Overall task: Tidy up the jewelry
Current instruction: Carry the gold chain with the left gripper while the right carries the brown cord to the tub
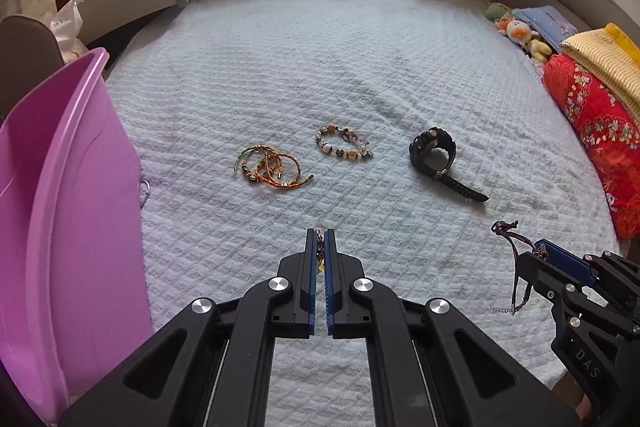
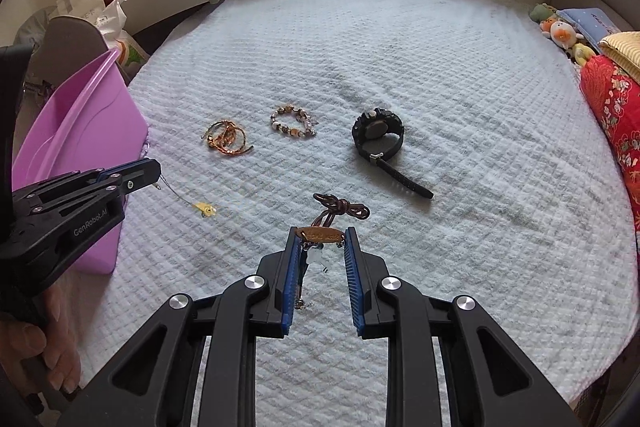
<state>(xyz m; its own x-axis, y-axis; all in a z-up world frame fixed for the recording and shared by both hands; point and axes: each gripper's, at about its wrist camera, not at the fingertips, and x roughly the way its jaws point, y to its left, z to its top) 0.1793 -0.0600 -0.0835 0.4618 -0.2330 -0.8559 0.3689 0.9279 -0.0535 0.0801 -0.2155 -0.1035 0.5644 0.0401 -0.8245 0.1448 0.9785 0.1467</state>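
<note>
On a bed (image 1: 360, 39) covered with a pale quilted blanket, jewelry lies in a loose row running left to right: a small pile of braided orange-and-gold cord bracelets (image 1: 270, 167), one beaded bracelet (image 1: 344, 145) of round brown, white and amber beads, and one black wristwatch (image 1: 434, 155). The watch rests on its side with its round face turned toward the far end of the bed, and its ribbed strap trails along the blanket toward the near right. The exact number of cord bracelets cannot be counted, because their loops overlap. A pink plastic bin (image 1: 60, 187) with a smooth curved rim stands at the left edge of the bed. The left gripper (image 1: 321, 235) has its blue-padded fingers pressed nearly together on a thin gold chain (image 2: 180, 193); in the right wrist view the chain hangs slanting down to the right from the fingertips, ending in a small yellow pendant (image 2: 204, 209) just above or touching the blanket. The right gripper (image 2: 320, 233) has its fingers partly apart, clamped across the ends of an oval brown tag on a dark brown cord bracelet (image 2: 340, 207). The tag's long axis runs left to right between the pads, and the knotted cord points forward, away from the gripper. Folded red and yellow bedding (image 1: 592, 119) and a few small plush toys (image 1: 518, 33) sit along the right side.
</note>
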